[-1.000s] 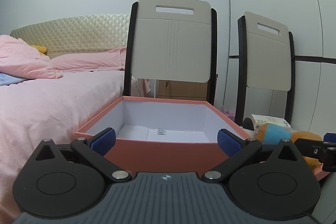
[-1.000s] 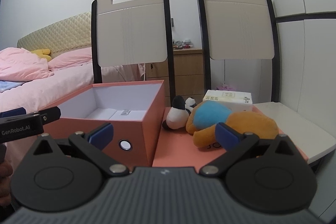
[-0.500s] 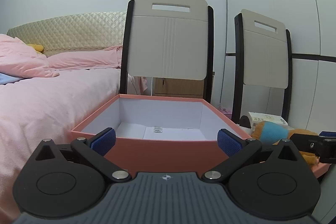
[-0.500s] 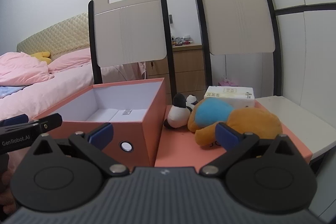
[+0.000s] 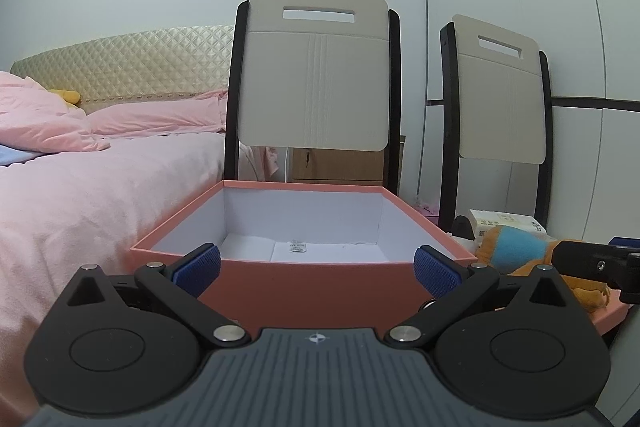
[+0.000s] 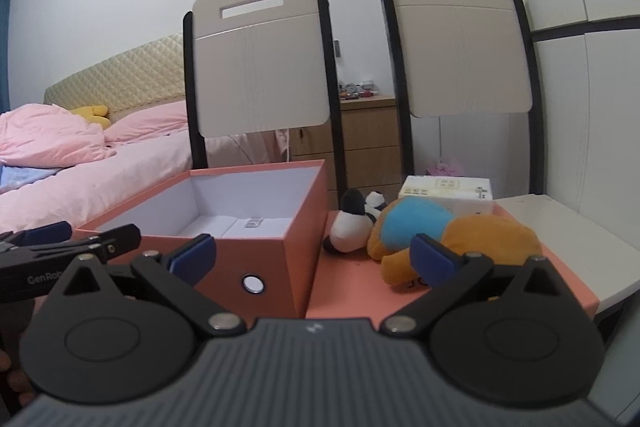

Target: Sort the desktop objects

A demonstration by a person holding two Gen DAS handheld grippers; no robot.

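Note:
An open salmon-pink box (image 5: 308, 291) with a white inside stands in front of my left gripper (image 5: 317, 267), which is open and empty. The box also shows in the right wrist view (image 6: 224, 247). To its right, an orange and blue plush toy (image 6: 448, 231), a small black-and-white plush (image 6: 352, 227) and a white tissue pack (image 6: 446, 193) lie on the pink lid (image 6: 360, 295). My right gripper (image 6: 312, 253) is open and empty, just short of the box corner and the plush. The plush also shows at the right of the left wrist view (image 5: 516, 247).
Two folded beige chairs (image 6: 260, 59) (image 6: 460, 43) lean on the wall behind the box. A bed with pink bedding (image 5: 80, 187) lies on the left. A wooden drawer unit (image 6: 368, 143) stands behind. A white table (image 6: 580, 247) carries the lid.
Both grippers have drawn back and lowered a little, so the box and toys sit lower in view. Jaws stay open. Nothing on the table has moved.

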